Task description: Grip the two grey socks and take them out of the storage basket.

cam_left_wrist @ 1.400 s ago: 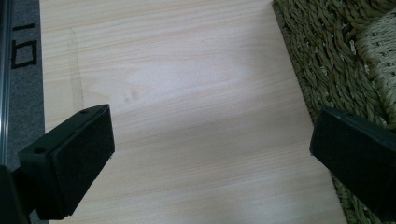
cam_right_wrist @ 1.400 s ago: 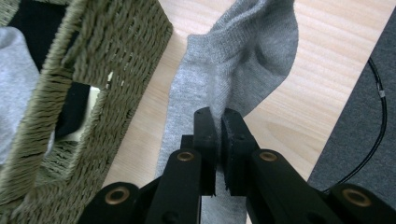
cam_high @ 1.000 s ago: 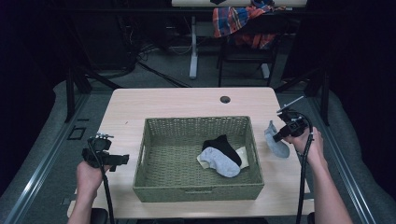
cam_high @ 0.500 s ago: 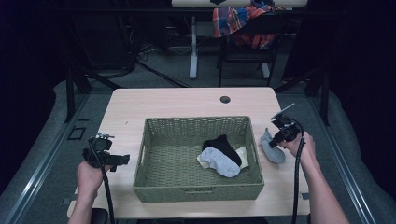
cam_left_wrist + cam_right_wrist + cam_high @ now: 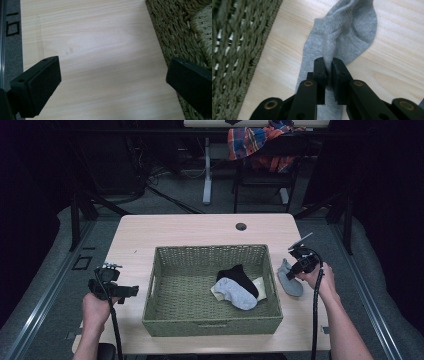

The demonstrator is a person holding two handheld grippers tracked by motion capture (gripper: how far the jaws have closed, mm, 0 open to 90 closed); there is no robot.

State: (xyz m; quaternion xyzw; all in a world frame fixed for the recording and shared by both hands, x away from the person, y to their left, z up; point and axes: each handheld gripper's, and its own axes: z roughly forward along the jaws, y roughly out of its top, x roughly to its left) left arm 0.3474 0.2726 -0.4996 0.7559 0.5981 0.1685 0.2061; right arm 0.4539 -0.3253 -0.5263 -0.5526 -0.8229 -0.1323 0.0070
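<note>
On the table (image 5: 175,232): one basket (image 5: 210,322), three socks inside; right gripper (image 5: 329,65) pinches a fourth sock (image 5: 352,27), left gripper (image 5: 112,82) open

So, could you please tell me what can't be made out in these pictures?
- Cream item in the wicker basket, high view: mostly hidden under the black sock and light grey sock.
- Grey sock, right gripper view: the right gripper, shut on a fold, hides its near end.
- Dark spot on the table, high view: too small to identify.
</note>
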